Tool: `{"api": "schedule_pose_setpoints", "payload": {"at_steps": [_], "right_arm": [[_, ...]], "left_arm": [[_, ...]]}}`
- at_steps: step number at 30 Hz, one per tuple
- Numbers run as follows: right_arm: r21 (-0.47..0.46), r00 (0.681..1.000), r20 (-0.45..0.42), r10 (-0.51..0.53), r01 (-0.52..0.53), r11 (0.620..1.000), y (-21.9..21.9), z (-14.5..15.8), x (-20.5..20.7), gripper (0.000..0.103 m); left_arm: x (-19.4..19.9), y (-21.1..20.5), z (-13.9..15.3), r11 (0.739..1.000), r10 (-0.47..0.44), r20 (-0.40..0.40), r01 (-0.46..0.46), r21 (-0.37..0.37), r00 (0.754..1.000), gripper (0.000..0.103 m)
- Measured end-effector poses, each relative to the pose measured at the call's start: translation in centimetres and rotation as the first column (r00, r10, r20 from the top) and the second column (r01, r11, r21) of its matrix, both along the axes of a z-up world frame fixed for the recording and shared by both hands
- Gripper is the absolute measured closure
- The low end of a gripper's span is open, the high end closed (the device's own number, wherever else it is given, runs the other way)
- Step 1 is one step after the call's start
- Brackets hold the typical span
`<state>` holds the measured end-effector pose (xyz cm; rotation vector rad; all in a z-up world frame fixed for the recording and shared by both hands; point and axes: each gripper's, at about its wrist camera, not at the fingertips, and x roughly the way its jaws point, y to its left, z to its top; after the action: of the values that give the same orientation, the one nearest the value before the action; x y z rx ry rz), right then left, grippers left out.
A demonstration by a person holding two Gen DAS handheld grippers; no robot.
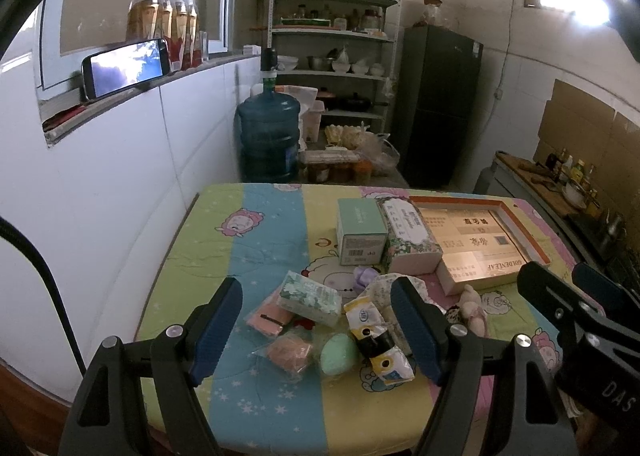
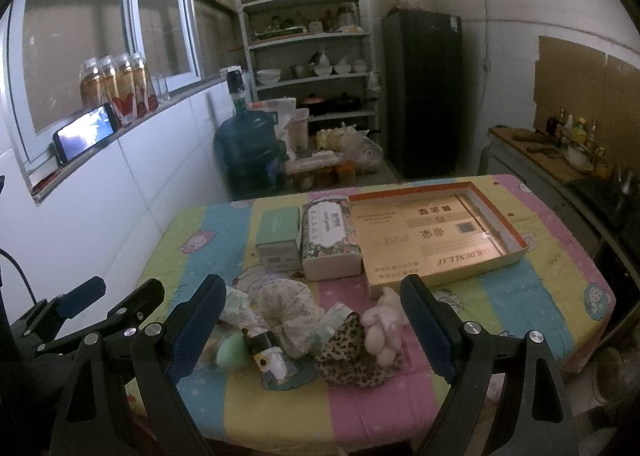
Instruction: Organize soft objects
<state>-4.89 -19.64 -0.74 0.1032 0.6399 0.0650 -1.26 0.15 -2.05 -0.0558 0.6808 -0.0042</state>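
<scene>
Left gripper [image 1: 320, 326] spread, empty, above soft pile [image 1: 332, 320] at lower centre. Tissue pack [image 1: 378, 340] long axis runs toward lower right. Right gripper [image 2: 316, 326] spread; plush toy [image 2: 382, 330] probably lying upright-to-frame.

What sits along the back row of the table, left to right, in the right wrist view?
Mint green box → floral tissue box → shallow gold tray box, orange-rimmed and open. The first two stand side by side; the tissue box sits right against the tray's left edge.
</scene>
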Motion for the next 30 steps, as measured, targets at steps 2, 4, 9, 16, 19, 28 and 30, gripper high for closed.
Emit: {"api": "schedule_pose_setpoints", "payload": {"at_steps": [2,4,9,16,19,28,30], "right_arm": [[-0.001,1.0,-0.004,0.002,-0.002,1.0,0.2,0.0,0.0,0.013],[-0.001,1.0,-0.007,0.003,-0.003,1.0,0.4,-0.1,0.1,0.013],[0.0,1.0,-0.012,0.0,0.0,1.0,0.4,-0.1,0.5,0.013],[0.008,0.999,-0.044,0.018,-0.018,1.0,-0.1,-0.8,1.5,0.013],[0.015,0.996,-0.077,0.044,-0.043,0.999,-0.1,-1.5,2.1,0.013],[0.043,0.963,-0.199,0.184,-0.179,0.983,1.0,-5.6,5.1,0.014],[0.031,0.955,-0.214,0.203,-0.201,0.979,1.3,-6.6,5.9,0.014]], "left_arm": [[0.1,0.0,-0.1,1.0,0.002,-0.002,-0.002,-0.002,1.0,0.026],[0.3,0.1,0.0,1.0,0.001,-0.004,-0.001,-0.002,1.0,0.026],[0.9,0.0,-0.2,1.0,-0.002,-0.008,0.002,0.001,1.0,0.026],[1.6,0.2,-0.9,1.0,0.002,-0.014,-0.002,0.0,1.0,0.026],[1.5,0.8,-1.4,1.0,0.002,0.0,-0.002,0.009,1.0,0.026],[1.0,3.9,-4.7,0.997,0.011,-0.049,-0.014,-0.069,0.999,0.026],[1.0,4.4,-5.8,0.997,0.025,-0.069,-0.03,-0.074,0.997,0.026]]}}
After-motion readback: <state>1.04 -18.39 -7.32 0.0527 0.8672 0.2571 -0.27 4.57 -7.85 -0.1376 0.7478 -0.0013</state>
